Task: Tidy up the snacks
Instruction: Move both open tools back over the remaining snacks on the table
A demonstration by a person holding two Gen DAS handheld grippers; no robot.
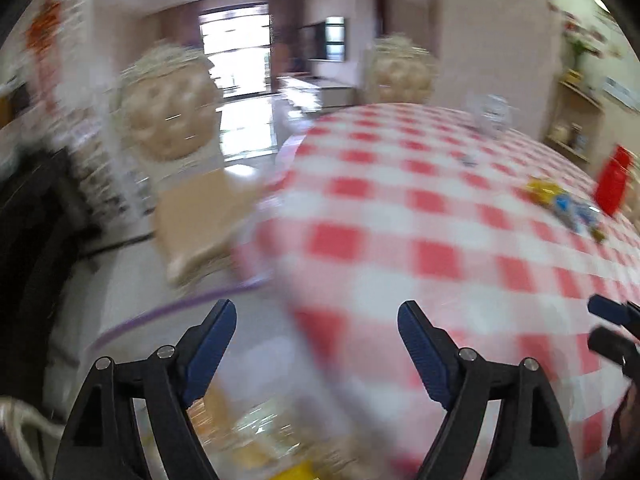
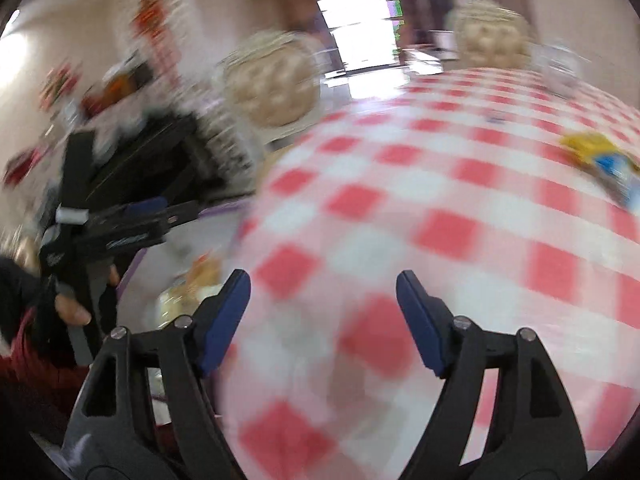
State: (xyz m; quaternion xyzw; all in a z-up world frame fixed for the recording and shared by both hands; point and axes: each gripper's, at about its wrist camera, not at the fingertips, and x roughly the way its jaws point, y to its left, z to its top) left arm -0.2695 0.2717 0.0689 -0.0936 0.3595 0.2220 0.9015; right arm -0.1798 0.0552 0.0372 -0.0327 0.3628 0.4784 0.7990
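Right, my left claw gapes with nothing in it, my right claw too; the snacks lie far across the checked worktop, beside a red packet.

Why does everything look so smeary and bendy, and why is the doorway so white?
Left wrist view: motion blur smears the checked tablecloth and chair; the tongs stay sharp. Right wrist view: same blur, the fisheye lens bulges the table, and the bright doorway is washed out.
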